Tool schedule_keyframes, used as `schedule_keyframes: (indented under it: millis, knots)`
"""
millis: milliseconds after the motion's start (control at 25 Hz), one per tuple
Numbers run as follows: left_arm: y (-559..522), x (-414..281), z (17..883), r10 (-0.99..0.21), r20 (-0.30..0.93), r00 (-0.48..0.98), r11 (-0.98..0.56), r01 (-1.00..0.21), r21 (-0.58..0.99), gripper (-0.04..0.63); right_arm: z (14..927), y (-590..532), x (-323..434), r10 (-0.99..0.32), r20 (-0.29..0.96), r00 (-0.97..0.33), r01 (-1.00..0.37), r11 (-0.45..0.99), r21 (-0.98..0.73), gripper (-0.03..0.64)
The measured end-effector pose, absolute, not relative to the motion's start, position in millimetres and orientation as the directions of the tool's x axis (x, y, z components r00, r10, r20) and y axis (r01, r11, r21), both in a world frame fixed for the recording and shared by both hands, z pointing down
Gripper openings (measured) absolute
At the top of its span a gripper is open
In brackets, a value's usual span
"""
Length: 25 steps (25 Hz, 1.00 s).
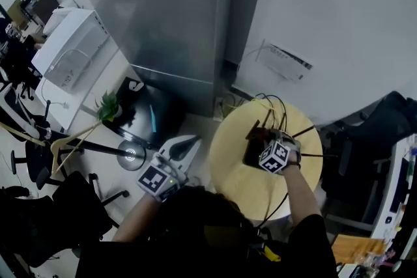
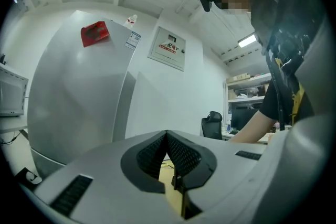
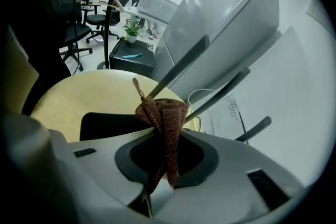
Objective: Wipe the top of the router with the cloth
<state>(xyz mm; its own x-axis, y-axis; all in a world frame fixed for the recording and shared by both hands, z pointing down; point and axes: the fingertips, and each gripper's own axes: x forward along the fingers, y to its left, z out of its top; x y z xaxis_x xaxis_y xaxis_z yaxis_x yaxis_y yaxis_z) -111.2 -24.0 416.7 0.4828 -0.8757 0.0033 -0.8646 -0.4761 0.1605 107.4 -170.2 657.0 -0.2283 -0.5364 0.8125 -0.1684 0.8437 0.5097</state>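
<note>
We see the right claw [image 3: 160, 176] closed on a reddish-brown knitted cloth [image 3: 164, 118]. The cloth is pinched in a bunched fold between the two dark pads. Its loose end sticks out past the claw tips, and a thin thread trails off its top.

Just beyond the cloth lies the black box-shaped router [image 3: 102, 124], flat on a round pale wooden desk [image 3: 79, 97]. The router's dark grey antennas [image 3: 181, 65] rise at a slant behind the cloth. From the head view, the right claw [image 1: 260, 143] is over the router [image 1: 251, 152], near the far side of the desk [image 1: 241, 189]. We cannot tell whether the cloth touches the router's top. Thin dark cables [image 1: 277, 107] run from the router toward the wall beyond the claw.

The left claw [image 2: 167, 136] has its jaws together with nothing between them. In the head view, the left claw [image 1: 189, 143] is to the left of the desk's rim and well apart from the router and the right claw. It points toward a tall grey metal cabinet [image 2: 79, 97], which has a red sticker [image 2: 95, 33] high on its front.

Left of the left claw, on the floor beside the grey cabinet, stands a low black cabinet [image 1: 156, 115]. A small green potted plant [image 1: 109, 107] sits at its edge. On the white wall beyond the right claw hangs a white paper sheet [image 1: 284, 62].
</note>
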Motion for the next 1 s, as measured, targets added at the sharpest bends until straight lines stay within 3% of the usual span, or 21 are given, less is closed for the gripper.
schedule_keyframes:
  millis: [400,1000]
  knots:
    - [-2,-143,423,-0.93,0.017,0.368,-0.358,-0.914,0.193,-0.008,682,-181,92,-0.486,0.868,-0.1,-0.132,0.871,0.473,0.063]
    - [-1,-121,418,-0.901,0.008,0.433,-0.424,-0.886,0.186,-0.008,694,-141,93,-0.368,0.925,-0.095,-0.14,0.925,0.354,0.064]
